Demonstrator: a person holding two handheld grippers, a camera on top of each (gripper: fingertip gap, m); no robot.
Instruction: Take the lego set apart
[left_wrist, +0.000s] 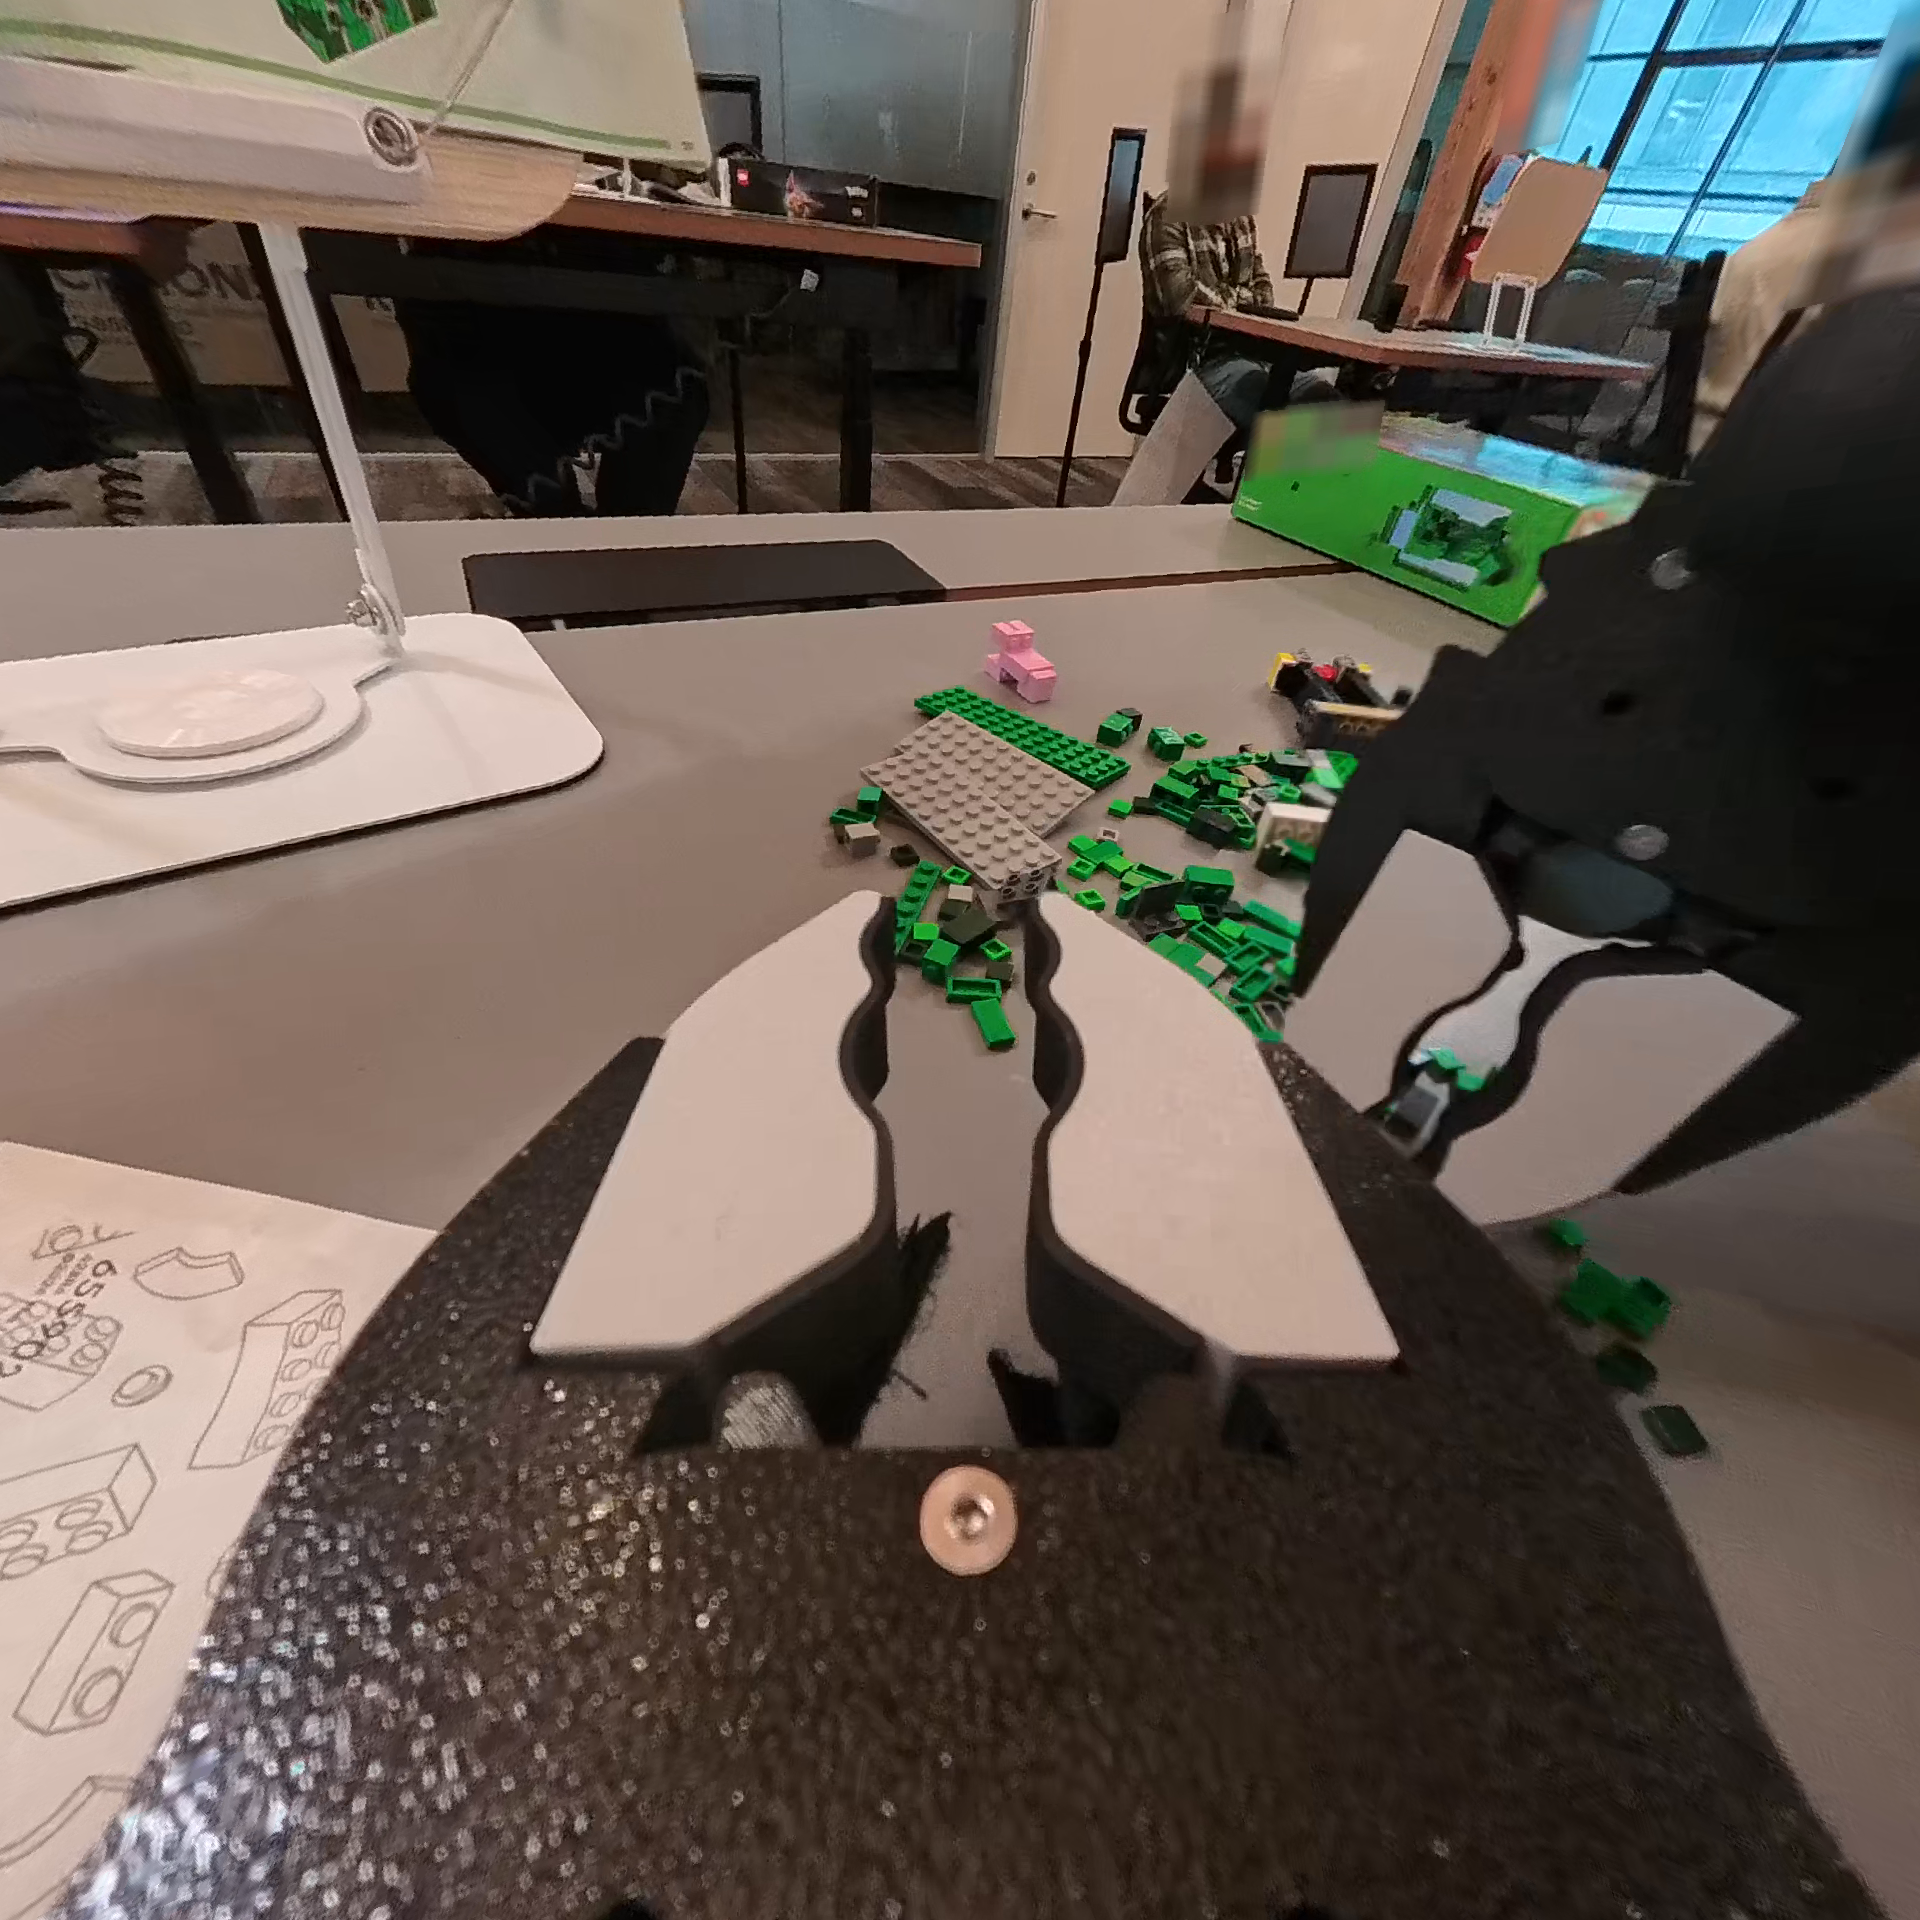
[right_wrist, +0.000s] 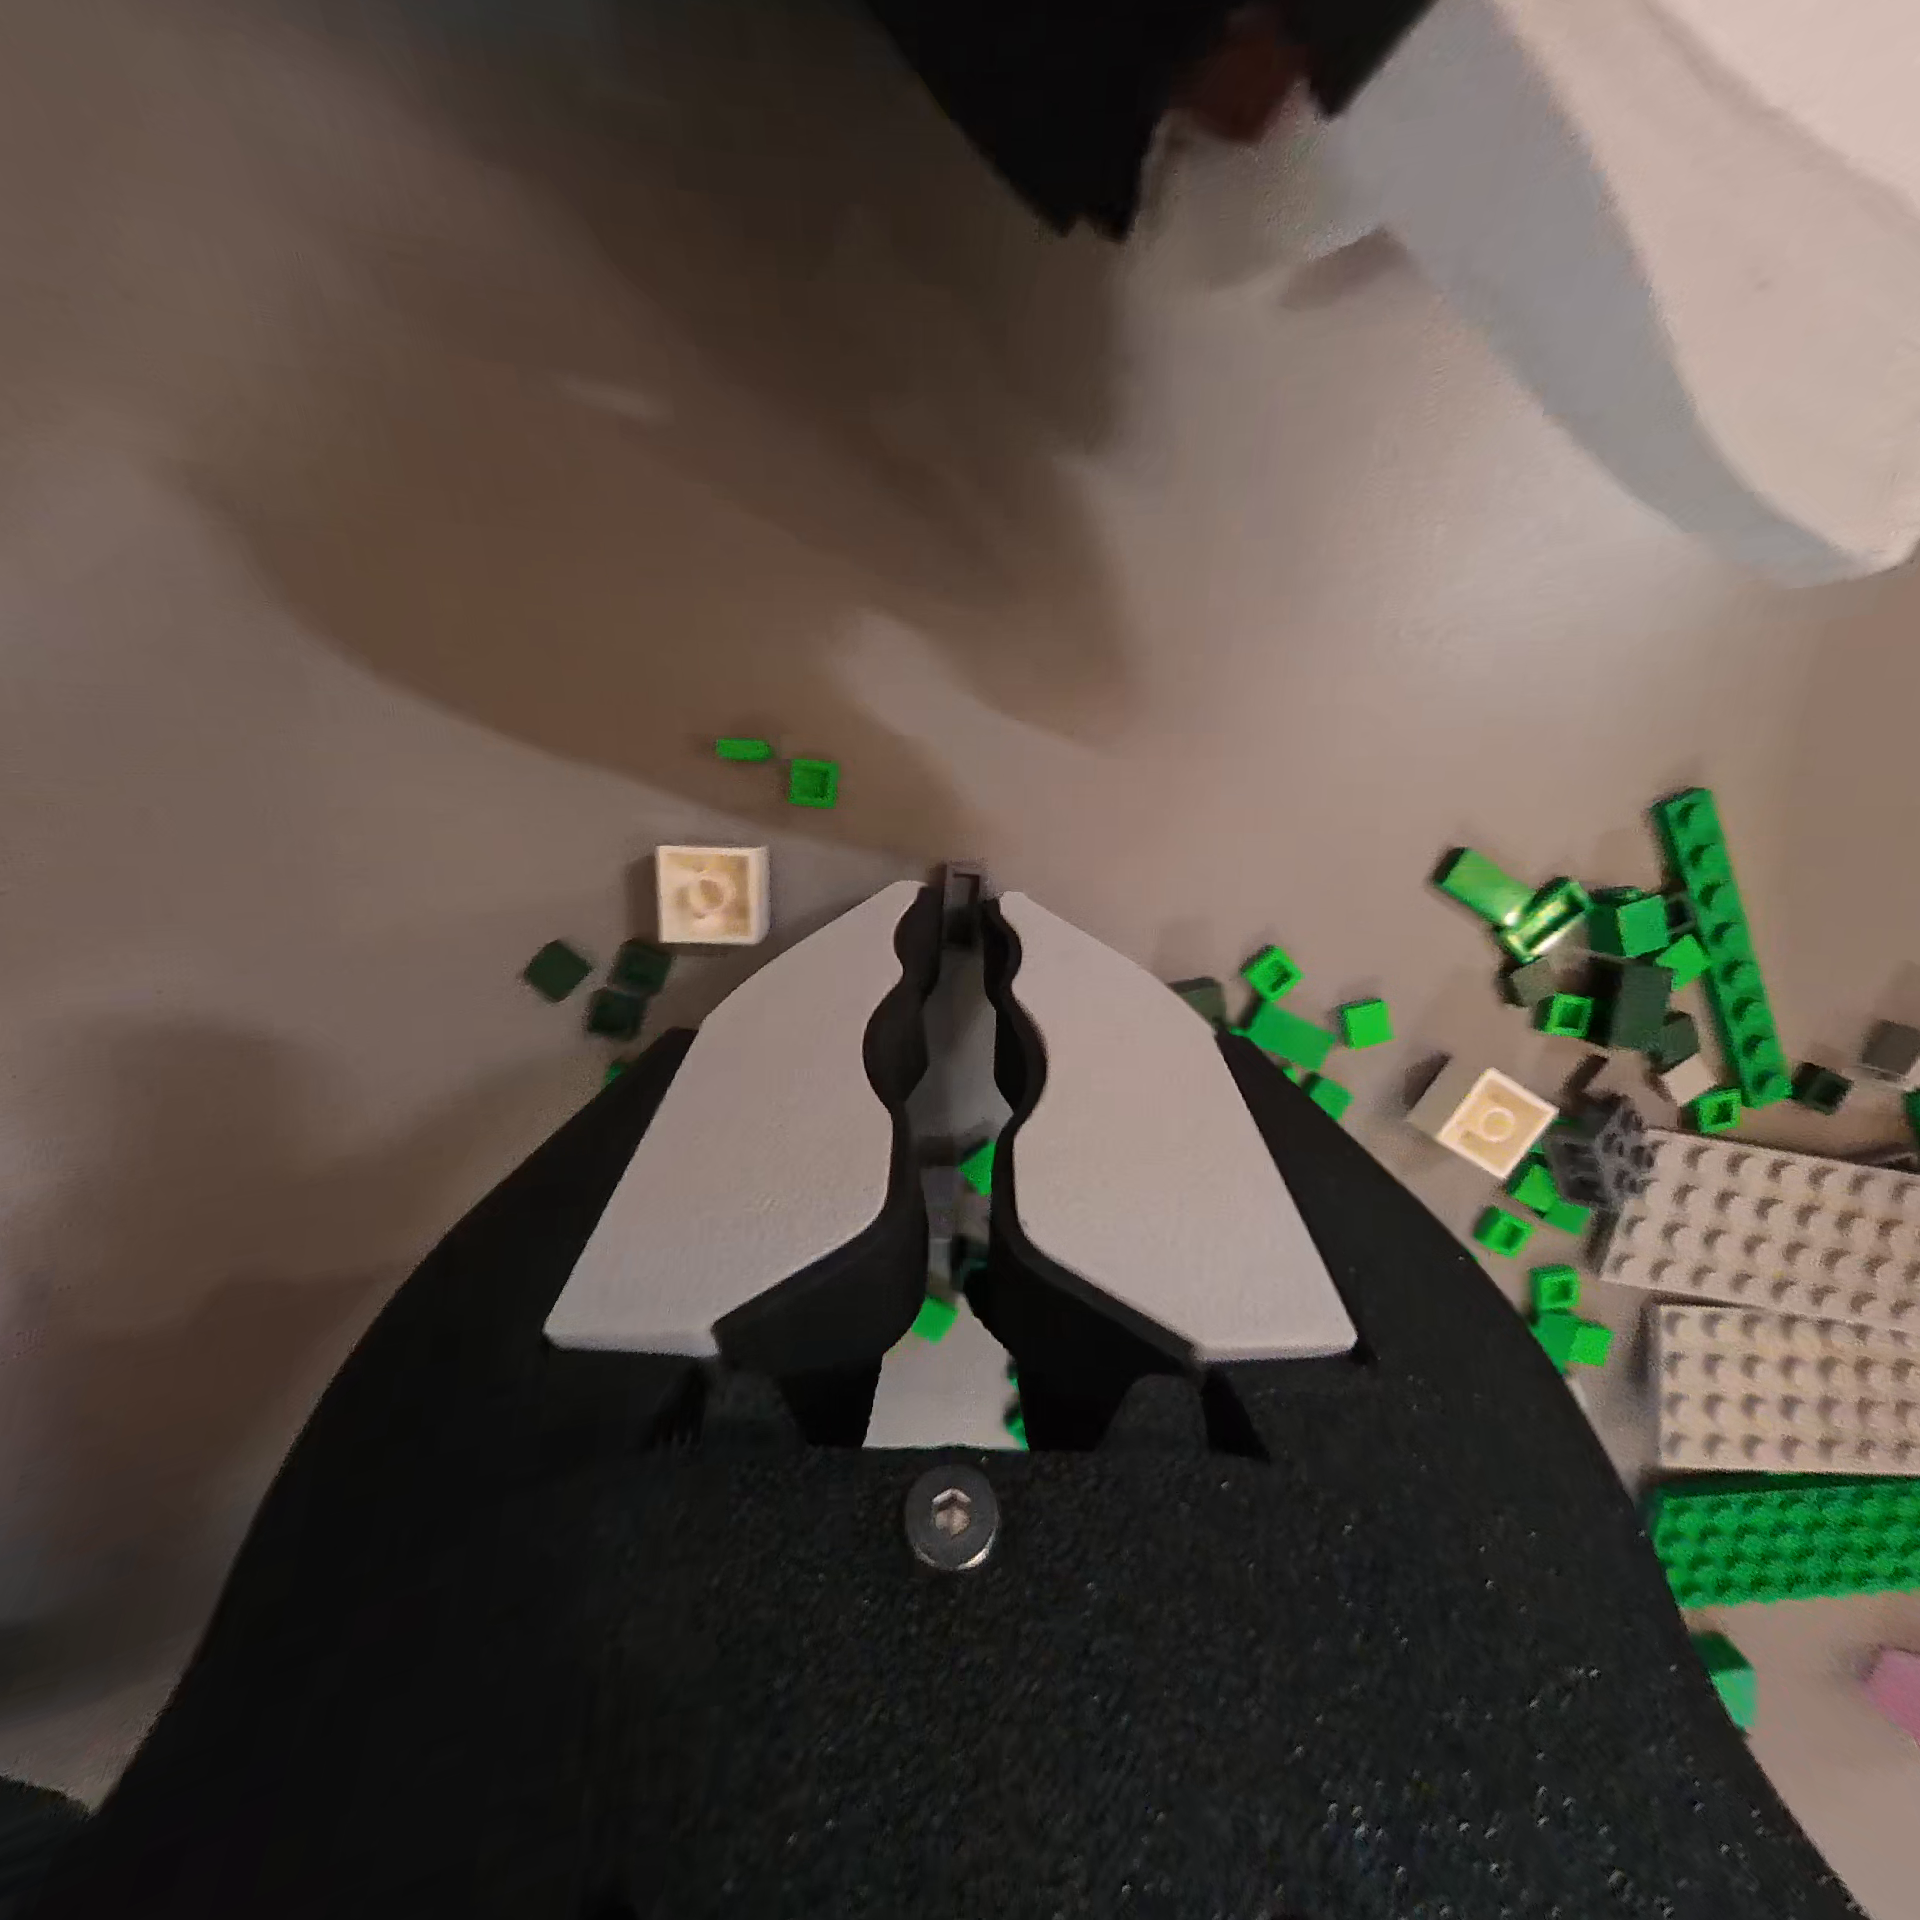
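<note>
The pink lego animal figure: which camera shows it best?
The left wrist view. There the pink figure stands whole and sharp on the grey table, beyond the grey baseplate. The right wrist view catches only a blurred pink sliver at its lower right edge.

This is an open-plan office or shared workspace. Long brown-topped desks (left_wrist: 790, 234) on dark legs stand in rows behind the grey worktable (left_wrist: 312, 997), with dark monitors (left_wrist: 1332, 220) on stands. A person in a plaid shirt (left_wrist: 1195, 265) sits at one desk. A pale door (left_wrist: 1023, 218) with a metal handle, a glass partition, wood-look flooring and tall grid-paned windows (left_wrist: 1756, 114) complete the room.
</note>
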